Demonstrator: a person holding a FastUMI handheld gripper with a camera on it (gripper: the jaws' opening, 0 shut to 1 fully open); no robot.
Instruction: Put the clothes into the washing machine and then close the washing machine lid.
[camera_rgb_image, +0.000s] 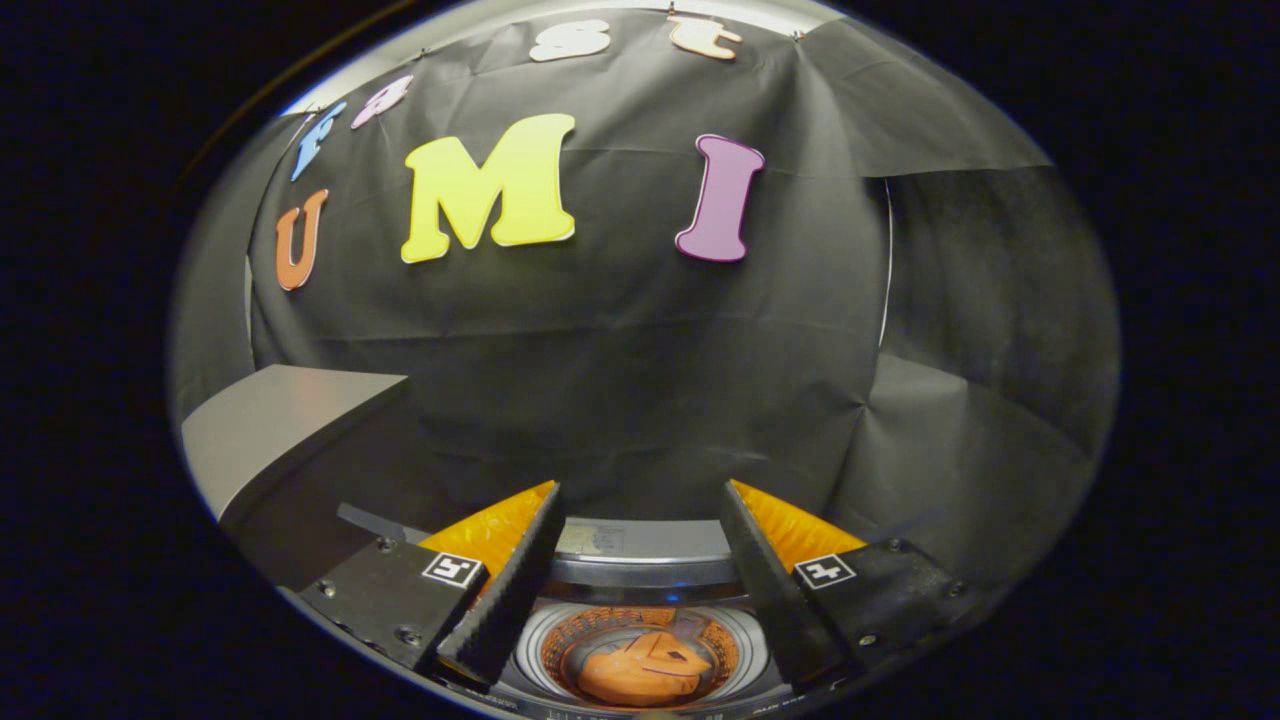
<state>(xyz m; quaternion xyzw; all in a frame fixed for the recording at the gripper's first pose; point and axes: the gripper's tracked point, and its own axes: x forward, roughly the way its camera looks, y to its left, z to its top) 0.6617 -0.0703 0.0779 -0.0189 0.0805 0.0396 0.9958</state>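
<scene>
one orange garment (642, 668) lies in the washing machine (640, 570) drum, below your fingers | gripper (640, 580) wide apart, holding nothing | risk: lid not closed yet; reach carelessly and a finger clips the rim

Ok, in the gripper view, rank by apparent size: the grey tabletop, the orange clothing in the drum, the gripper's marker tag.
1. Grey tabletop
2. Orange clothing, inside the washing machine, between the open gripper fingers
3. Marker tag

Nearness to the camera distorts this.
</scene>
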